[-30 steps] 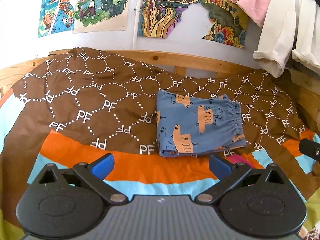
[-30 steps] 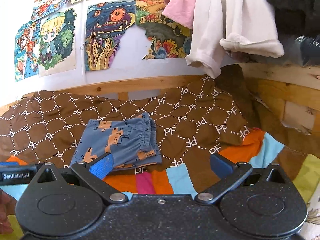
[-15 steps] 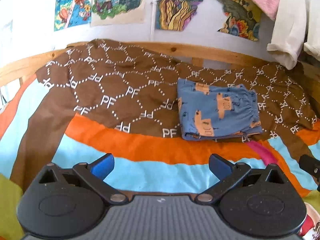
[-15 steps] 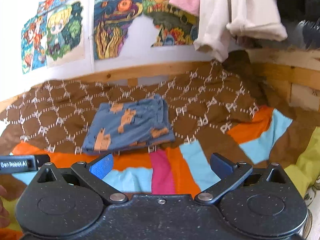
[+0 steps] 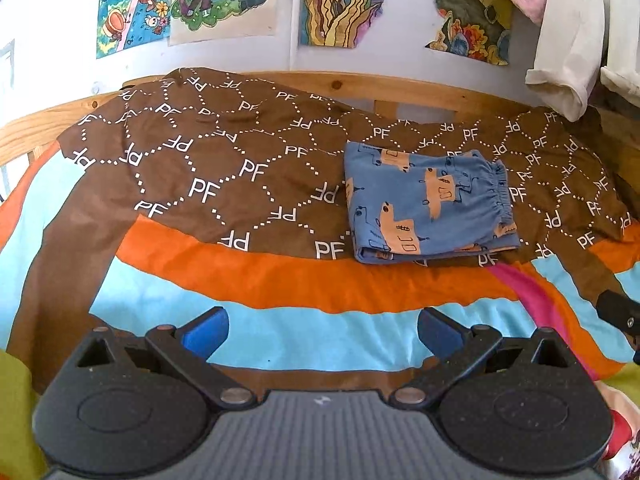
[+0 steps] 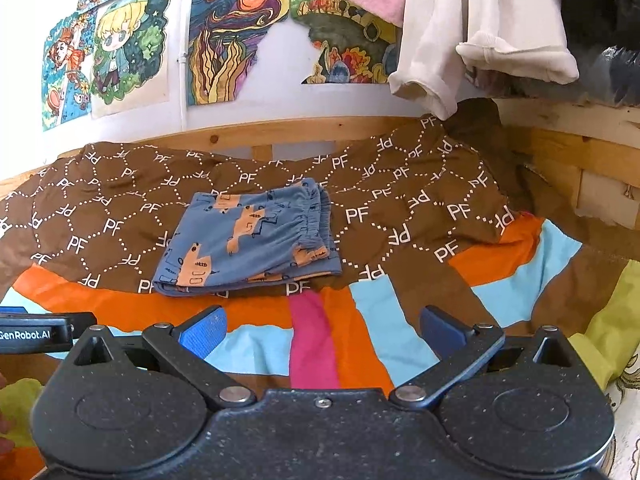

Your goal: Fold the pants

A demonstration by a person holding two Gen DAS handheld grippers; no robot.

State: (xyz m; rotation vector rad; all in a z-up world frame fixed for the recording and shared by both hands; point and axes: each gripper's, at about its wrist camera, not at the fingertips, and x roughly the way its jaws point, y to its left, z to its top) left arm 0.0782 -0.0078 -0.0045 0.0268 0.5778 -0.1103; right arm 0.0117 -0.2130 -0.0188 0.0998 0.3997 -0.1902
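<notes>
The blue pants (image 5: pixel 428 208) with orange prints lie folded in a flat rectangle on the brown part of the bedspread, elastic waistband to the right. They also show in the right wrist view (image 6: pixel 248 240). My left gripper (image 5: pixel 322 330) is open and empty, well short of the pants and to their left. My right gripper (image 6: pixel 322 330) is open and empty, short of the pants and slightly to their right. The left gripper's body (image 6: pixel 36 332) shows at the right view's left edge.
The bedspread (image 5: pixel 280 280) has brown, orange, light blue and pink patches. A wooden bed rail (image 6: pixel 280 136) runs along the back, with posters on the wall above. White and pink clothes (image 6: pixel 460 32) hang at the upper right. A wooden side board (image 6: pixel 580 168) stands at right.
Both grippers have drawn back from the pants, which look smaller and farther away. The pants lie still as folded. Both grippers stay open.
</notes>
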